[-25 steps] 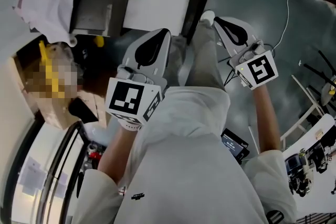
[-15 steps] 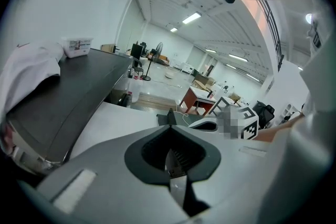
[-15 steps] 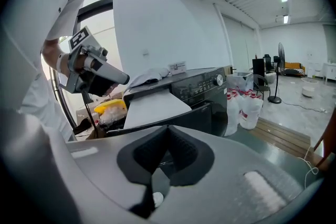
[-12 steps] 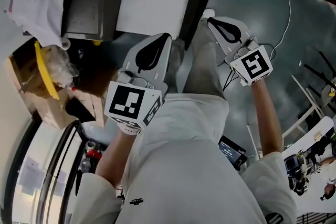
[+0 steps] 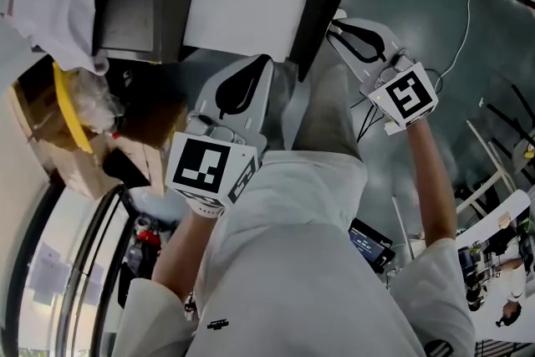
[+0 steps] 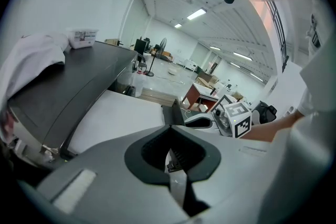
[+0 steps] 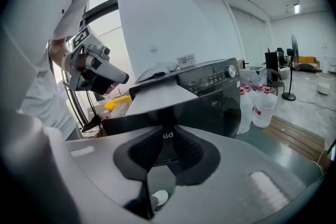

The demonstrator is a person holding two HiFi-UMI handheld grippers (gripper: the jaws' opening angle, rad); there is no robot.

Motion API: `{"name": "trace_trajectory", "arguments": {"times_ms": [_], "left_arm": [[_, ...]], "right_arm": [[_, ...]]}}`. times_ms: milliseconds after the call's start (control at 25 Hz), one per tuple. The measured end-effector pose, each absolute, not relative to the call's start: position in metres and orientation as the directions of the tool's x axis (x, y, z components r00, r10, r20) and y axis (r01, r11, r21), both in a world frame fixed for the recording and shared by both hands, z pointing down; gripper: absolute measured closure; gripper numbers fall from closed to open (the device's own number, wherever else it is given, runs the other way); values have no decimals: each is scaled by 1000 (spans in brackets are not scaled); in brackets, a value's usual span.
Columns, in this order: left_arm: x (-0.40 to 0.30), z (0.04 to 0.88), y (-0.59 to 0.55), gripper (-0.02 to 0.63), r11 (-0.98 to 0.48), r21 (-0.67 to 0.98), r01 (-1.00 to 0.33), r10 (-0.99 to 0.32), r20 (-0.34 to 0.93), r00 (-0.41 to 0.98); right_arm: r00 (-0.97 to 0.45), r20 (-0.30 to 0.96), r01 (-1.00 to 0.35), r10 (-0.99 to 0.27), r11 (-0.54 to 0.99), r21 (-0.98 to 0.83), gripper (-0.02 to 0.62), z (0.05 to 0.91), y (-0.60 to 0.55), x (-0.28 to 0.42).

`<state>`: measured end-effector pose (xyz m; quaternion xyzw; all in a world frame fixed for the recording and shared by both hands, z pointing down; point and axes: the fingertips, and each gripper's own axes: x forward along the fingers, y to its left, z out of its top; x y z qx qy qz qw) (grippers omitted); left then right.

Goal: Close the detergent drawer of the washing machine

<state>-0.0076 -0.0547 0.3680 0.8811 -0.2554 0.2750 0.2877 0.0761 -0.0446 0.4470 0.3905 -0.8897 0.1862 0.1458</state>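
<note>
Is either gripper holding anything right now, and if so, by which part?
Nothing is held. The left gripper and the right gripper both have their jaws together with nothing between them.

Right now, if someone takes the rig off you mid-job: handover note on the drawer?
Left gripper: jaws together, empty, held short of the machine.
Right gripper: jaws together, empty, tips aimed at the dark front panel from close by; I cannot tell if they touch.
Things: washing machine ahead; what looks like the drawer, white on top, juts out from its front.
Done: approach only; drawer not closed.
Left: probably push the front panel in with the right gripper until flush.
</note>
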Motion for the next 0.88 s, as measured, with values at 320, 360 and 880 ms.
{"name": "trace_trajectory", "arguments": {"times_ms": [320, 360, 880], "left_arm": [[-9, 373, -55, 589, -701, 374, -607, -282, 637, 718], [-8, 373, -56, 589, -701, 375, -607, -280, 639, 717], [1, 374, -63, 589, -700, 382, -603, -269, 642, 718]], "right_arm": [[-697, 443, -681, -564, 715, -161, 523, 448, -44, 74], [-699, 447, -676, -559, 719, -159, 523, 448, -44, 74], [-705, 487, -650, -516, 745, -150, 540, 450, -42, 72]]}}
